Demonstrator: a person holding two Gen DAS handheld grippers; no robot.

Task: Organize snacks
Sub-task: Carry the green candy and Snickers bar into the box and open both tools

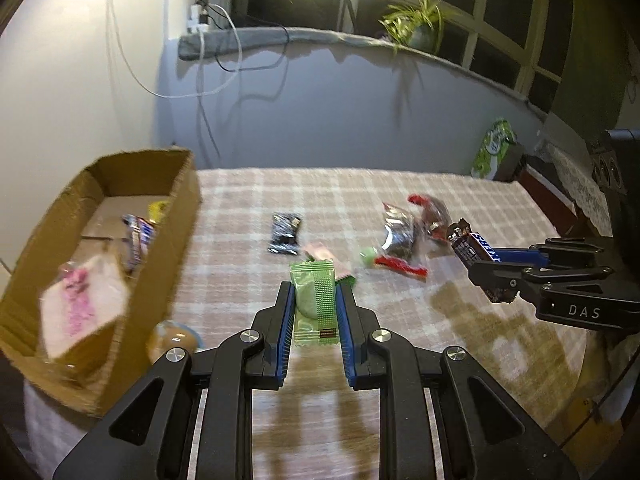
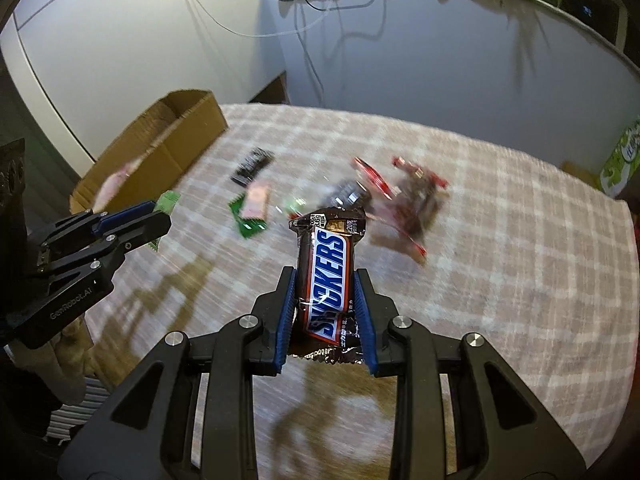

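My left gripper (image 1: 314,292) is shut on a green snack packet (image 1: 313,306) and holds it above the checked tablecloth (image 1: 360,192). It also shows at the left of the right wrist view (image 2: 156,216). My right gripper (image 2: 325,280) is shut on a Snickers bar (image 2: 326,280), held above the table; it shows at the right of the left wrist view (image 1: 480,264). A cardboard box (image 1: 176,240) at the left holds several snacks, among them a pink and white packet (image 1: 80,304). Loose on the cloth lie a black packet (image 1: 285,233), a pink packet (image 1: 320,254) and red-edged wrappers (image 1: 404,240).
A round wrapped snack (image 1: 174,338) lies beside the box's near corner. A green carton (image 1: 494,150) stands at the table's far right. Behind the table are a wall with cables (image 1: 208,80) and a sill with a potted plant (image 1: 420,24).
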